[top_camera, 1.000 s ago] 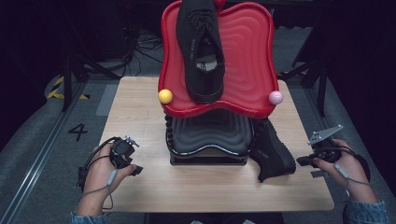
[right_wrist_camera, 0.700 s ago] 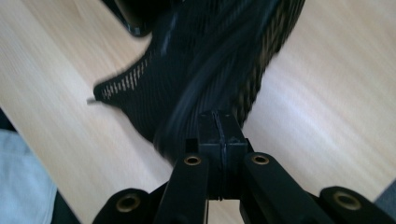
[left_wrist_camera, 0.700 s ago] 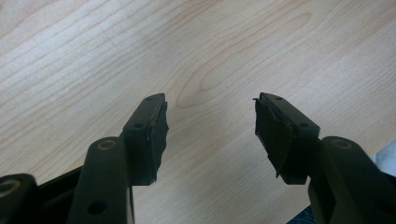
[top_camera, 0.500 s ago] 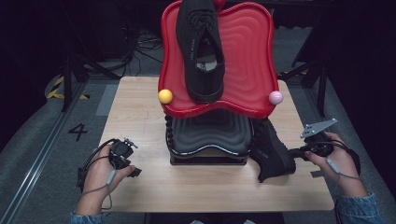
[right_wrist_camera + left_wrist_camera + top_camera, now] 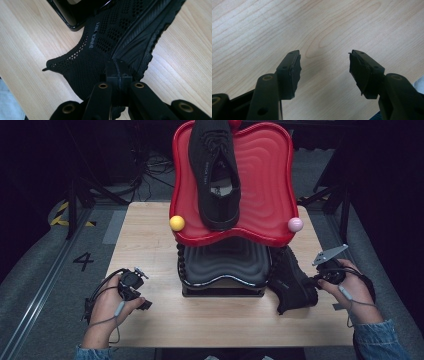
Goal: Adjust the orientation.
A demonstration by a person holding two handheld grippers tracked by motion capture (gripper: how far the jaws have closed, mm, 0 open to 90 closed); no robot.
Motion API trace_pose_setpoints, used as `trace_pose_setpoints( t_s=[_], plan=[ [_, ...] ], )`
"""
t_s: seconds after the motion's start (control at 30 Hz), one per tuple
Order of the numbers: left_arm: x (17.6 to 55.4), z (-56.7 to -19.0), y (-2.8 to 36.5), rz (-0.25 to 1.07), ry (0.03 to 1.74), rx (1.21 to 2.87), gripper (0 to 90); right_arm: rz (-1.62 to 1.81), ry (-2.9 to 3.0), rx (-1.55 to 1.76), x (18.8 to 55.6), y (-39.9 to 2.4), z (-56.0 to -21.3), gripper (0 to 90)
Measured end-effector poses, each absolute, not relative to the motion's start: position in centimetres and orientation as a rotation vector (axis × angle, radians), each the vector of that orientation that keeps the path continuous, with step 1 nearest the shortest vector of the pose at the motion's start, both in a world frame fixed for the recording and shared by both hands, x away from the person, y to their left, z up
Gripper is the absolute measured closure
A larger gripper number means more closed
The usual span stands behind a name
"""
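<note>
Gripping the heel of a black mesh shoe (image 5: 110, 42), the right gripper (image 5: 117, 68) has its jaws pressed together on the knit edge beside the sole; in the high view this shoe (image 5: 292, 280) lies on the wooden table (image 5: 145, 245) just right of a black ribbed stand (image 5: 225, 267). A second black shoe (image 5: 215, 170) rests on the red wavy tray (image 5: 265, 185) above, with a yellow ball (image 5: 177, 223) and a pink ball (image 5: 295, 224) at its front corners. The left gripper (image 5: 324, 67) hangs over bare wood, jaws spread apart and empty.
</note>
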State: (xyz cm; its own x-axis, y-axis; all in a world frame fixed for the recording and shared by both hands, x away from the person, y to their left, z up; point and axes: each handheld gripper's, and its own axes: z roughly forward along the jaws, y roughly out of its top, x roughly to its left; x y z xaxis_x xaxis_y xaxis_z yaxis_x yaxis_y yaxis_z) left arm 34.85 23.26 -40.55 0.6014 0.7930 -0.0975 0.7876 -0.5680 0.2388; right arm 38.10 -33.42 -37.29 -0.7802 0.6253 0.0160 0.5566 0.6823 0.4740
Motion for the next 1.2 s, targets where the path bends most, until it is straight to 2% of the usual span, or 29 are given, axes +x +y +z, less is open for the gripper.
trace_pose_setpoints(
  t_s=[0.23, 0.5, 0.53, 0.7, 0.93, 1.07, 1.2],
  plan=[
    [35.7, -40.9, 22.9, 0.019, 1.295, 2.593, 42.6, 0.645, 2.709, 0.977, 38.2, -34.3, -36.9, 90.0],
    [36.3, -40.8, 22.1, 0.002, 1.254, 2.603, 42.3, 0.536, 2.628, 1.126, 39.5, -38.7, -36.9, 89.6],
    [36.4, -40.8, 22.0, -0.004, 1.245, 2.606, 41.9, 0.567, 2.599, 1.145, 39.4, -39.4, -36.6, 85.8],
    [36.4, -40.7, 22.0, -0.010, 1.232, 2.602, 41.3, 0.547, 2.494, 1.178, 38.2, -42.7, -32.8, 82.2],
    [36.2, -40.5, 22.0, -0.001, 1.231, 2.600, 41.4, 0.539, 2.551, 1.126, 37.1, -41.8, -32.5, 74.8],
    [36.1, -40.5, 22.1, -0.008, 1.215, 2.600, 41.7, 0.612, 2.562, 1.091, 36.5, -40.9, -32.4, 67.8],
    [35.9, -40.4, 22.2, -0.014, 1.217, 2.595, 41.7, 0.640, 2.610, 1.037, 36.2, -39.5, -32.8, 66.1]
  ],
)
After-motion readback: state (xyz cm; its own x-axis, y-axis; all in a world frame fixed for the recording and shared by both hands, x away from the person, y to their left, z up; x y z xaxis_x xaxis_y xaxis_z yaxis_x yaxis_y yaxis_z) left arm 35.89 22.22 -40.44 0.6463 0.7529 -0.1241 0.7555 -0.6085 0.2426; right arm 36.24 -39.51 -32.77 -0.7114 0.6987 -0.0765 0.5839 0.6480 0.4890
